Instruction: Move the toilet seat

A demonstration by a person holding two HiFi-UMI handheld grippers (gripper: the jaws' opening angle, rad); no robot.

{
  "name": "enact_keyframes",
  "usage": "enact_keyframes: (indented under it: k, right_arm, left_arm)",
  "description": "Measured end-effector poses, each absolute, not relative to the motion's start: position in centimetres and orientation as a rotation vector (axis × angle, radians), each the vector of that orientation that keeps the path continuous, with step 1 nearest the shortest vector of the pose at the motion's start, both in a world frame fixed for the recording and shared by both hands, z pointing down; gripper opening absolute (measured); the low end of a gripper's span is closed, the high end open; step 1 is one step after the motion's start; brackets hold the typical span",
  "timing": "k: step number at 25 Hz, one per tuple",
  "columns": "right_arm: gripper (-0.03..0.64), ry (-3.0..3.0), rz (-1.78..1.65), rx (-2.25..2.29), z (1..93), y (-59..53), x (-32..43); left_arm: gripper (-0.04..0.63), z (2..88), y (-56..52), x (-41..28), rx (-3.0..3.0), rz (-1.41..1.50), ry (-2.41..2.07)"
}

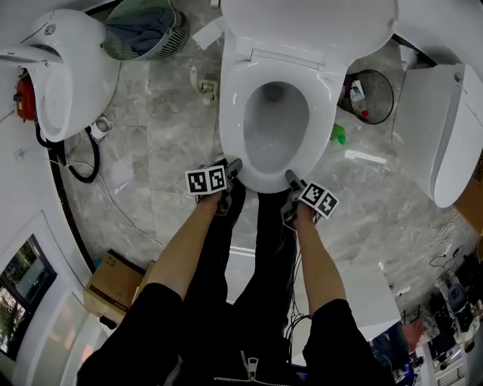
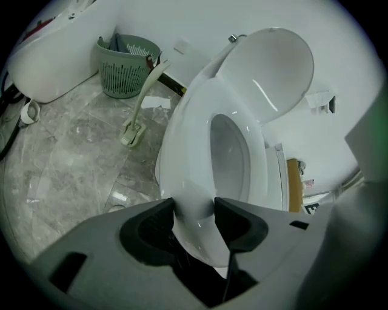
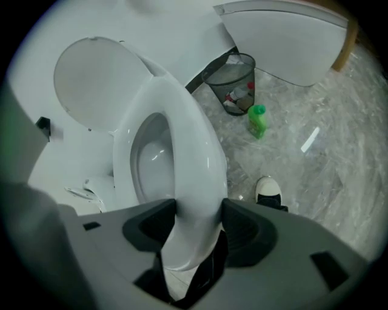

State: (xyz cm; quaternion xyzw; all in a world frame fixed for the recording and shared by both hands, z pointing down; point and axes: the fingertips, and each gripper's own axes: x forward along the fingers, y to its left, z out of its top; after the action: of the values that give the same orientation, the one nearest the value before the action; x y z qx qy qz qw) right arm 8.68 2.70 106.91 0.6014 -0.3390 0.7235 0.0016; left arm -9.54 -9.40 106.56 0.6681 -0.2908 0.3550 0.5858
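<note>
The toilet seat (image 1: 234,128) lies flat on the bowl's rim, with the lid (image 1: 302,22) standing open at the back edge. At the front edge, the left gripper (image 1: 232,167) and the right gripper (image 1: 293,179) each pinch the seat's lip, one on either side of the centre. Both sets of jaws press on the smooth white plastic. The bite looks shallow and the surface glossy, so a quick lift could let the lip slide out and drop. Uneven lifting might twist the hinges, and overshooting could slam the seat into the lid.
</note>
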Motion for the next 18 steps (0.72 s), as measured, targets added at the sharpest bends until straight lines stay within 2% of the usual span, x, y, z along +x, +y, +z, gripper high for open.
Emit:
enact_keyframes:
  k: [8,18]
  right_arm:
    - [0.213,-1.078,2.389,1.94,103.1,2.7,8.9]
    - [0.161,-1.21,2.507,2.042,93.8,1.7,10.2]
  left_arm:
    - [0.196,103.1,-9.6,-9.8,1.531,0.72,-0.724]
    - [0.163,94.4,-11.3,-9.3,1.452,0.471,-0.742]
